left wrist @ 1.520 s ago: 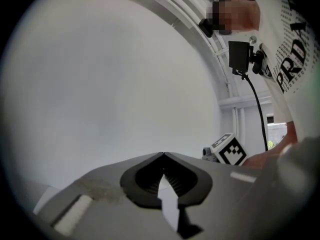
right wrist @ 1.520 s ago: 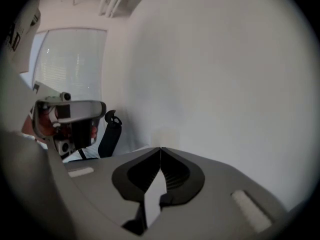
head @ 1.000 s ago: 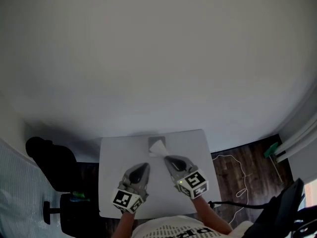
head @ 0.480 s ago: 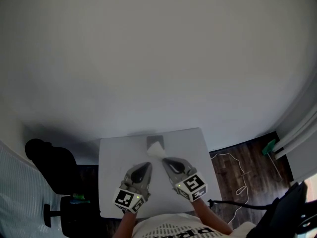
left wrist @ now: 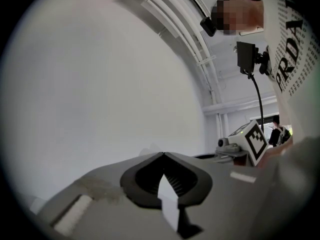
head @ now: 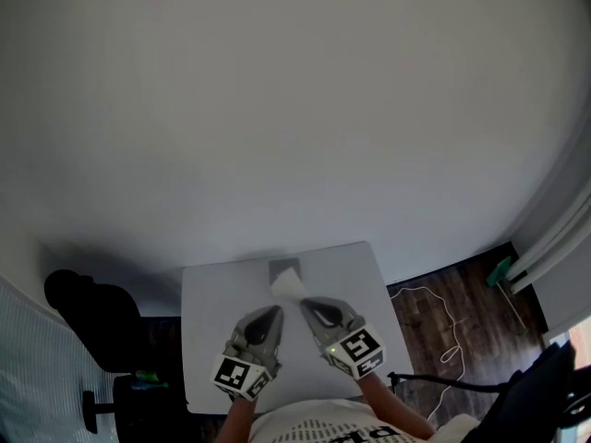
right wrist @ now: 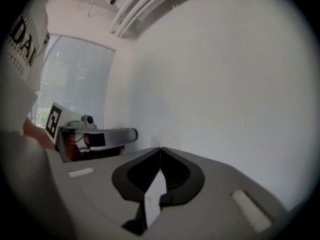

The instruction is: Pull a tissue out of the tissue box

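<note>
A grey tissue box [head: 283, 268] lies at the far edge of the white table [head: 208, 321]. A white tissue [head: 288, 286] stretches from the box's near side to the tip of my right gripper [head: 302, 303], which is shut on its near corner. In the right gripper view that gripper [right wrist: 160, 148] shows its jaws closed tip to tip, and the tissue is hidden beyond them. My left gripper [head: 274, 308] hovers just left of the tissue, apart from it. Its jaws [left wrist: 162, 154] meet with nothing between them, and a pale edge of the tissue [left wrist: 145, 150] peeks above their tip.
A black chair [head: 92, 312] stands left of the table. On the dark wood floor to the right lie a white cable [head: 434, 312] and a green object [head: 503, 273]. A pale wall rises behind the table. The person's printed shirt [head: 323, 427] is at the near edge.
The right gripper has drawn slightly back toward the person, taking the tissue a little farther from the box. The left gripper has stayed where it was.
</note>
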